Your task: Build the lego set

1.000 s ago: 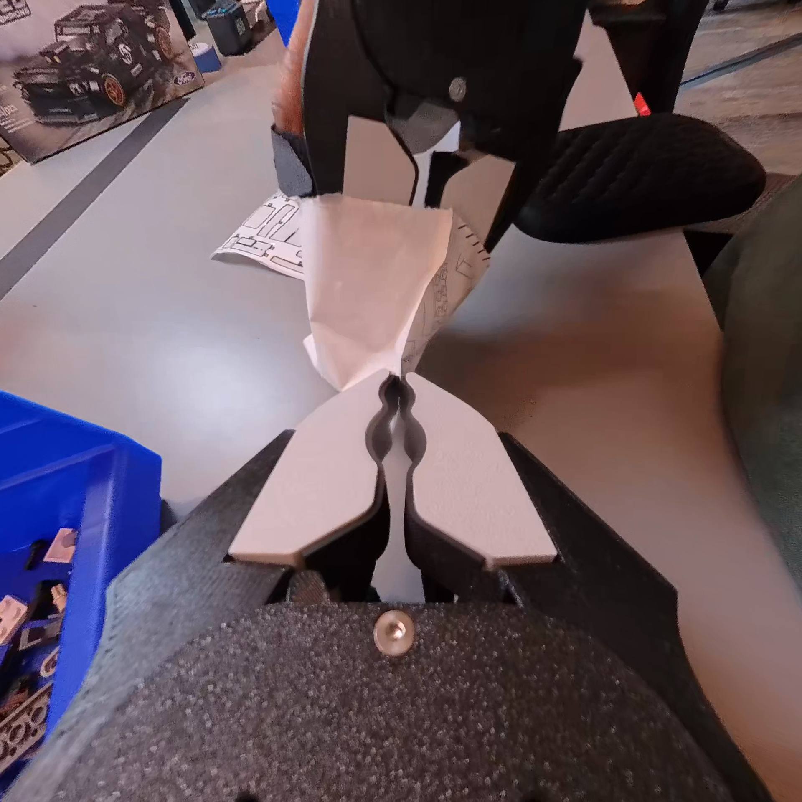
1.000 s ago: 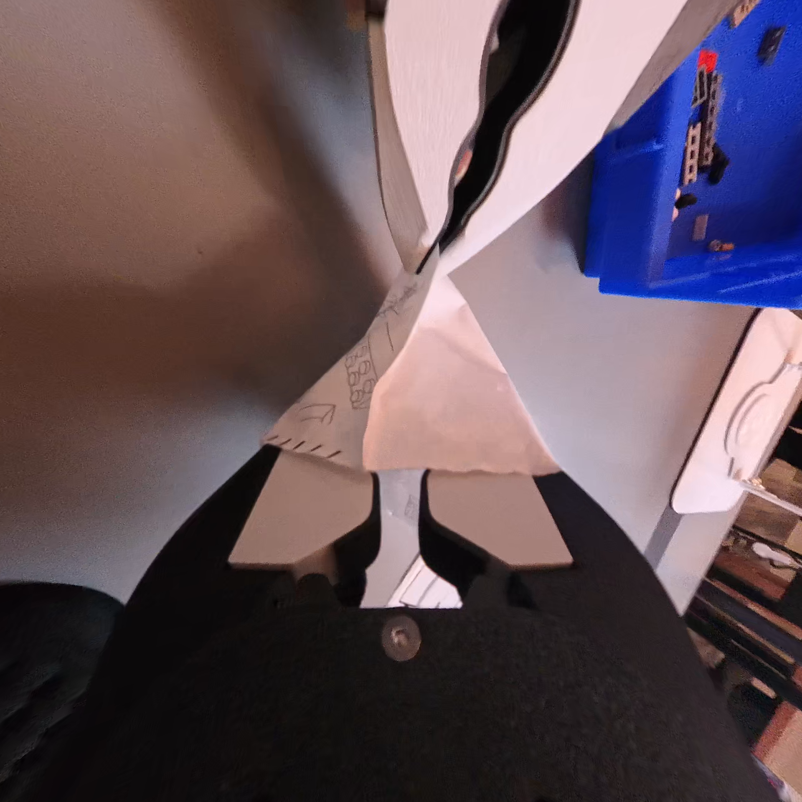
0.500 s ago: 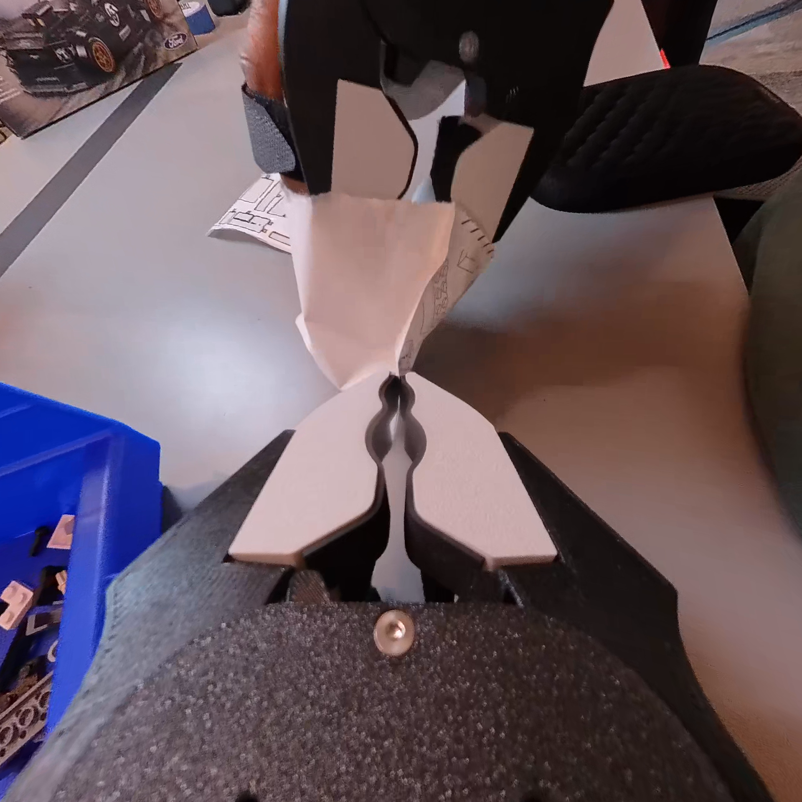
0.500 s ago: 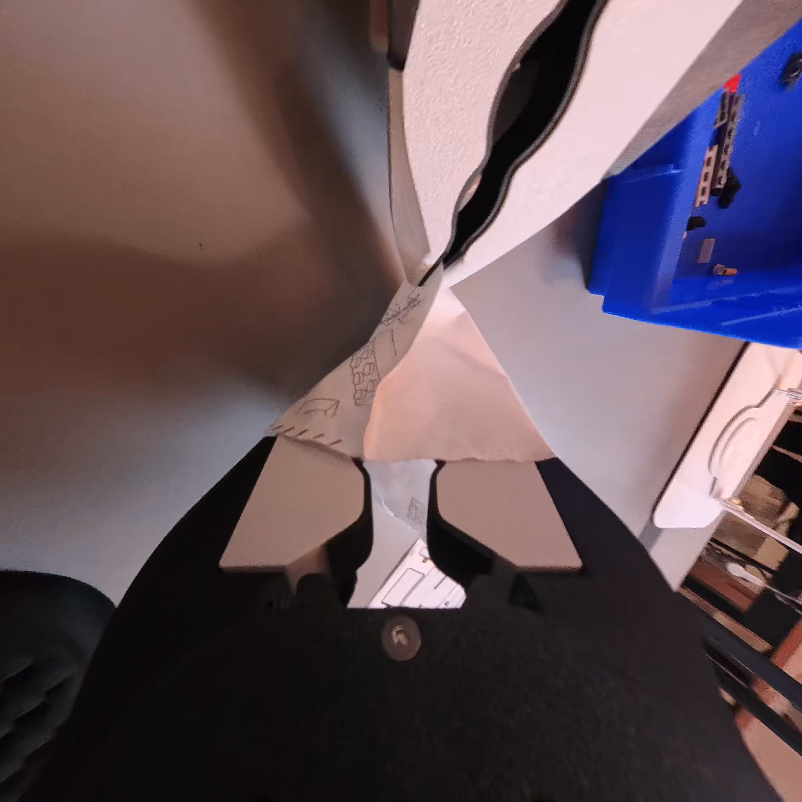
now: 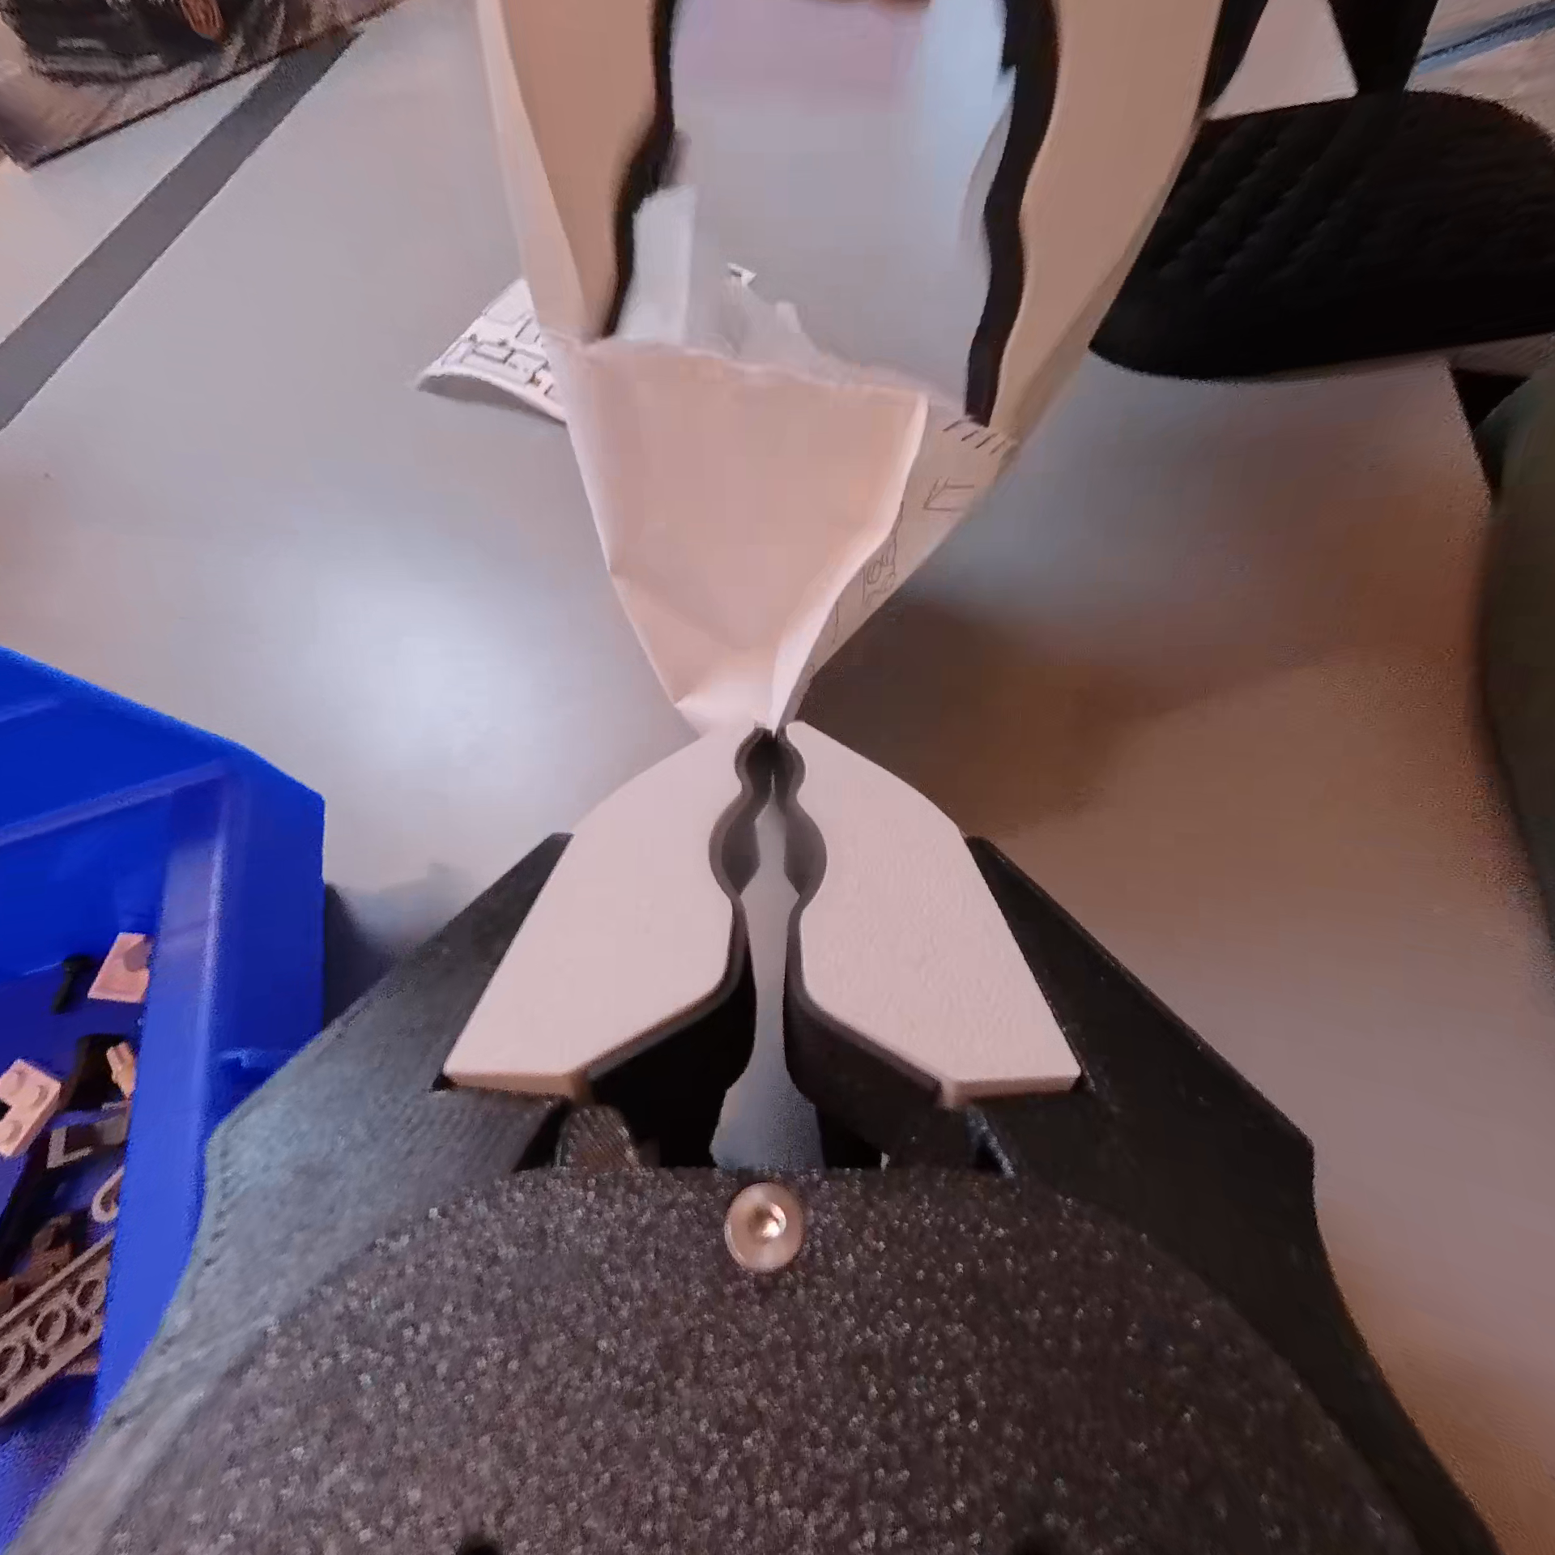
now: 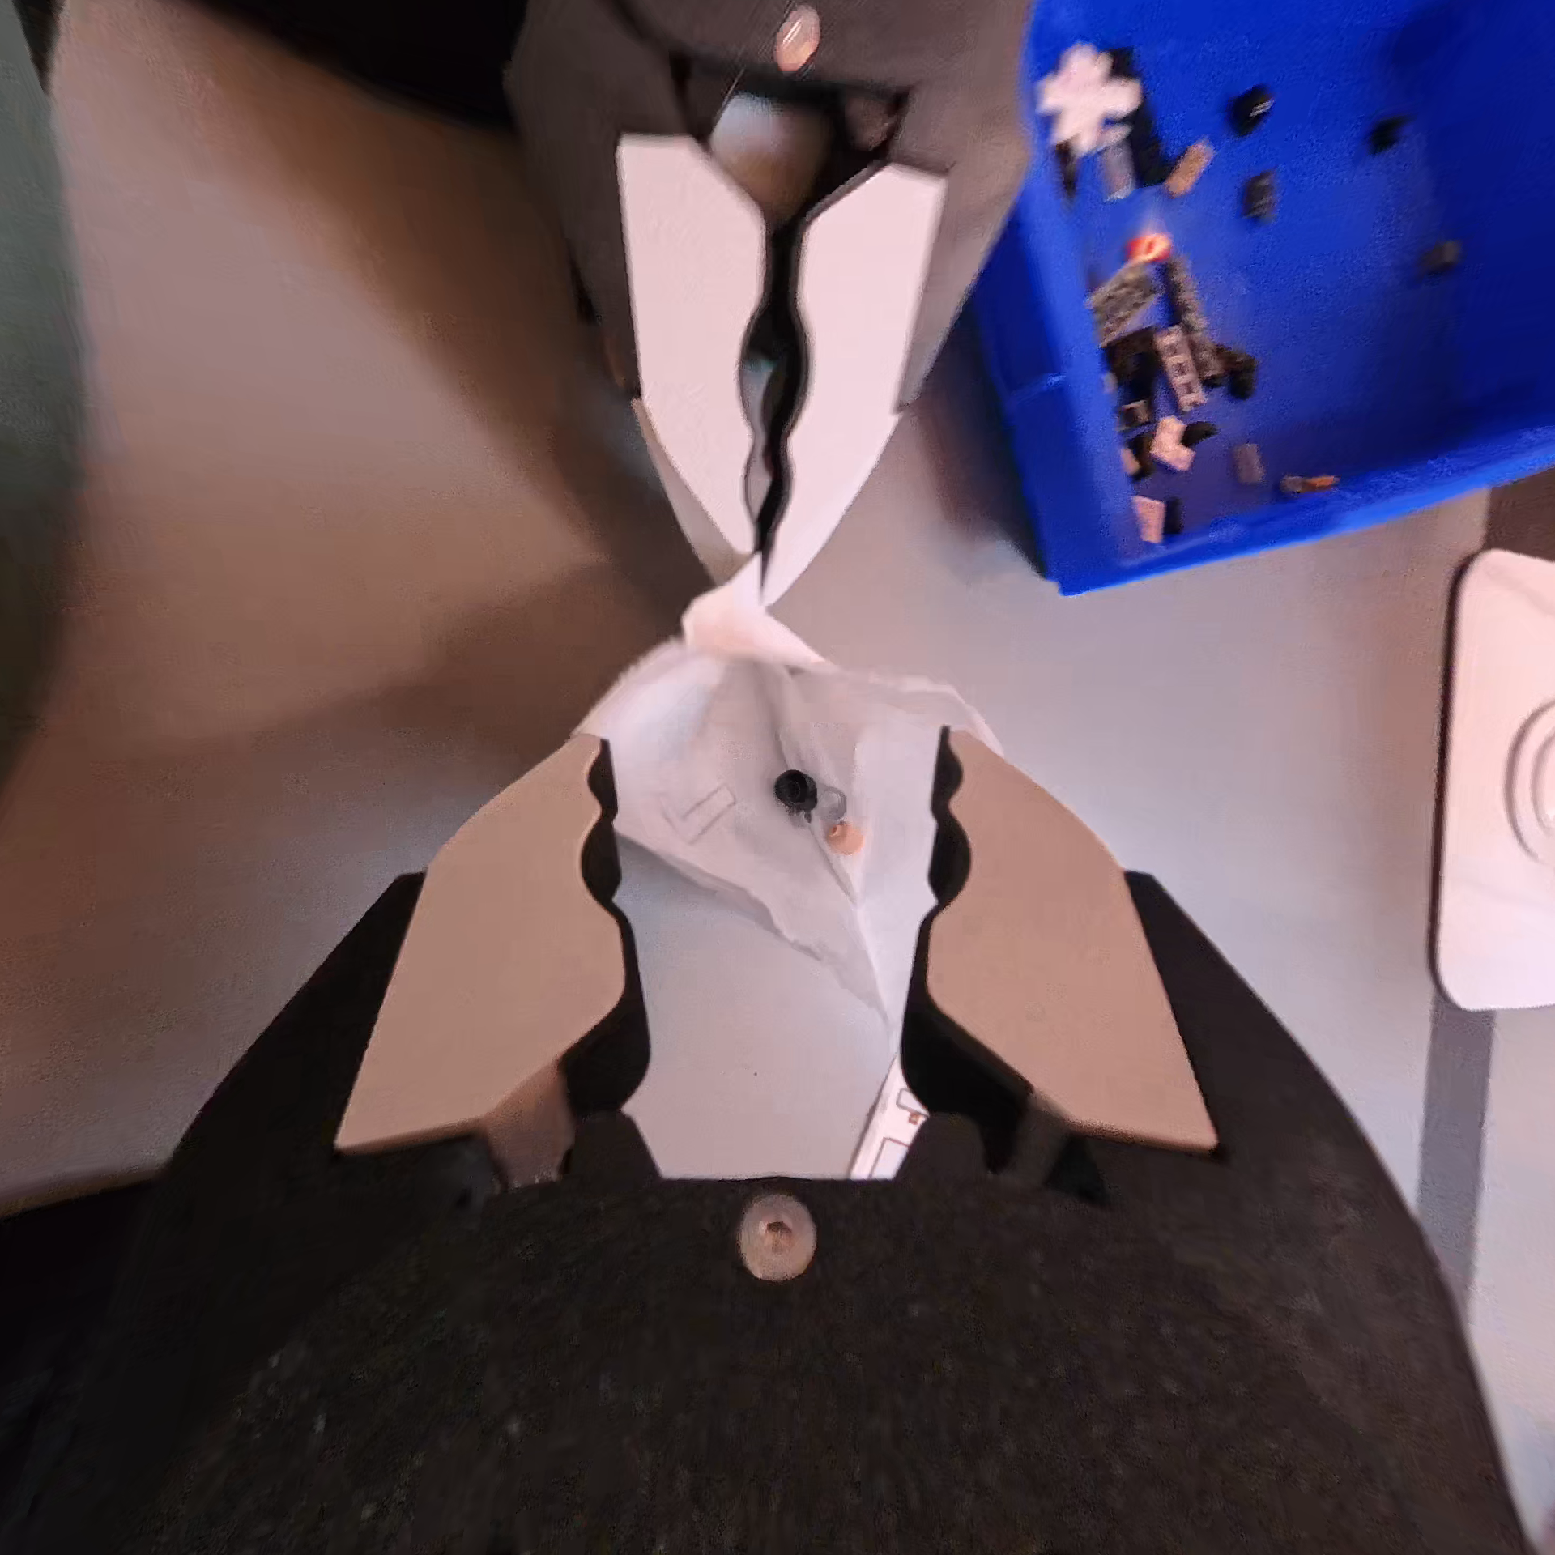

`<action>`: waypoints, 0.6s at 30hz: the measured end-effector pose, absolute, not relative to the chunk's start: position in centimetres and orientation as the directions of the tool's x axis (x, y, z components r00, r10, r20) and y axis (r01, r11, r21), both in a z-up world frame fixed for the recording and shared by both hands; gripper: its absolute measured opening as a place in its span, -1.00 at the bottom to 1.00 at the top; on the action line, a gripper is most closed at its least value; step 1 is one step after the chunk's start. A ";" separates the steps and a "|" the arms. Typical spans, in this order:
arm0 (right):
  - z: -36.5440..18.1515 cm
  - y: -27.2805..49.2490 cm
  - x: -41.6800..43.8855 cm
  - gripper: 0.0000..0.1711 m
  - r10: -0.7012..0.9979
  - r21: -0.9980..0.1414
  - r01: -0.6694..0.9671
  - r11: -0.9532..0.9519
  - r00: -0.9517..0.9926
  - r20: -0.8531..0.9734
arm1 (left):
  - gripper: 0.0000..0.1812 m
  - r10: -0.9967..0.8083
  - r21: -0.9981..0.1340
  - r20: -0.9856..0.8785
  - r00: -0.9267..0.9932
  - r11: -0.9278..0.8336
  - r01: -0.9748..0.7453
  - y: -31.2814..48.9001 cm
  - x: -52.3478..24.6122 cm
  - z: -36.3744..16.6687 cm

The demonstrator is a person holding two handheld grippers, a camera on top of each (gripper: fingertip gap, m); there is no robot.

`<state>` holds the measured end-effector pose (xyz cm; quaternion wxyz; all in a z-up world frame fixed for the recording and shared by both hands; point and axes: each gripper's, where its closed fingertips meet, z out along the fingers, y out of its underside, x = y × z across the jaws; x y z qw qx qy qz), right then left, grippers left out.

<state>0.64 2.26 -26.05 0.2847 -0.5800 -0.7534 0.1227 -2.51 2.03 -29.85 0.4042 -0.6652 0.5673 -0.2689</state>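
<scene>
Left tool [image 5: 770,740] clenches the torn paper bag [image 5: 740,538] above the worktop [image 5: 294,547]; right tool [image 6: 774,749] gapes released around its open end.

Torn white paper bag [image 5: 740,538], black line drawings printed on its side. Bright blue plastic bin [image 6: 1313,278] with black, grey, tan bricks. Pale grey tabletop [image 5: 278,538]. Beige finger pads [image 6: 496,951] on black speckled gripper body.
</scene>
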 end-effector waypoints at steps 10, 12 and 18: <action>-24.4 4.4 6.9 -0.27 0.986 -0.821 0.571 0.014 0.128 0.105 | -1.00 -0.971 -0.843 -0.028 0.238 -0.105 -0.527 2.8 -3.2 -30.4; -26.0 4.7 7.3 -0.30 0.988 -0.827 0.562 -0.020 0.139 0.071 | -1.00 -0.973 -0.843 -0.001 0.230 -0.122 -0.523 2.8 -3.3 -30.5; -28.3 7.5 4.7 -0.40 0.991 -0.852 0.520 -0.065 0.132 0.005 | -1.00 -0.979 -0.841 0.032 0.202 -0.136 -0.524 2.7 -3.5 -30.8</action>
